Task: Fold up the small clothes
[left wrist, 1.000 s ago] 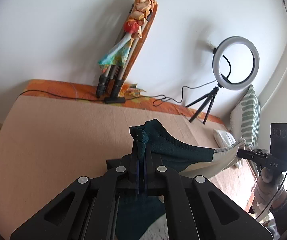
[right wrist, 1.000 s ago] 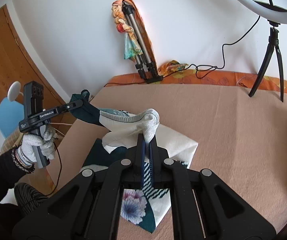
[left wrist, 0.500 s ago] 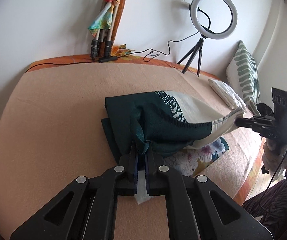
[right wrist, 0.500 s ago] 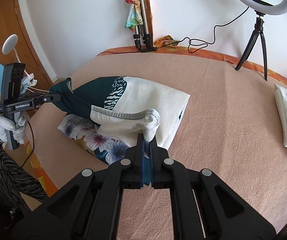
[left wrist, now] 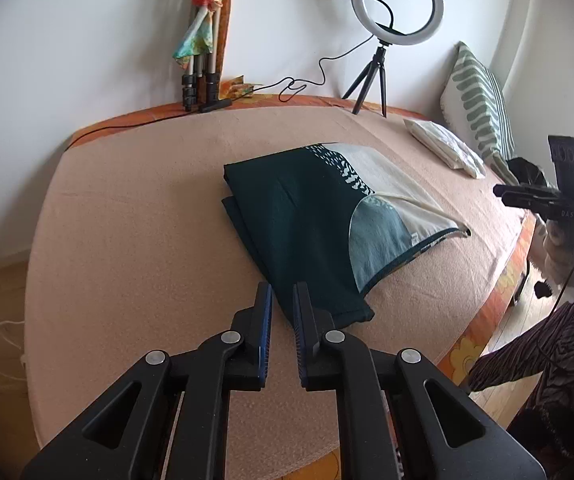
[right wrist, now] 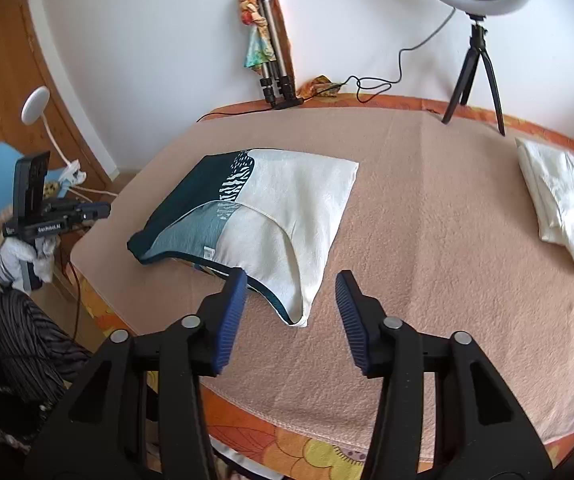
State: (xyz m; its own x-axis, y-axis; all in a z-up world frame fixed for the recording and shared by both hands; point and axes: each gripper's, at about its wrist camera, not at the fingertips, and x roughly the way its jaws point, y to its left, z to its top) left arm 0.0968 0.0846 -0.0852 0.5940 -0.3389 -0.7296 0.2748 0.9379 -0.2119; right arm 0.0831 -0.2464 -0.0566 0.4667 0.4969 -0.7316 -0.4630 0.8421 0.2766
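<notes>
A dark teal and cream garment point(left wrist: 327, 216) lies folded flat on the peach bed cover point(left wrist: 135, 240); it also shows in the right wrist view point(right wrist: 263, 208). My left gripper point(left wrist: 283, 296) is open by a narrow gap and empty, just before the garment's near teal corner. My right gripper point(right wrist: 291, 284) is wide open and empty, its fingers either side of the garment's near cream corner, slightly above it. Each gripper shows in the other's view, the right one point(left wrist: 547, 200) at the bed's right edge and the left one point(right wrist: 55, 216) at its left edge.
A folded white cloth point(right wrist: 567, 208) lies at the bed's right side near a striped pillow point(left wrist: 483, 96). A ring light on a tripod point(left wrist: 387, 40) and a folded tripod point(left wrist: 203, 60) stand at the far edge by the wall, with a cable point(left wrist: 303, 84) between them.
Both grippers let go of the garment and drew back toward the bed's near edge. The garment, held up a second ago, now lies folded flat on the bed.
</notes>
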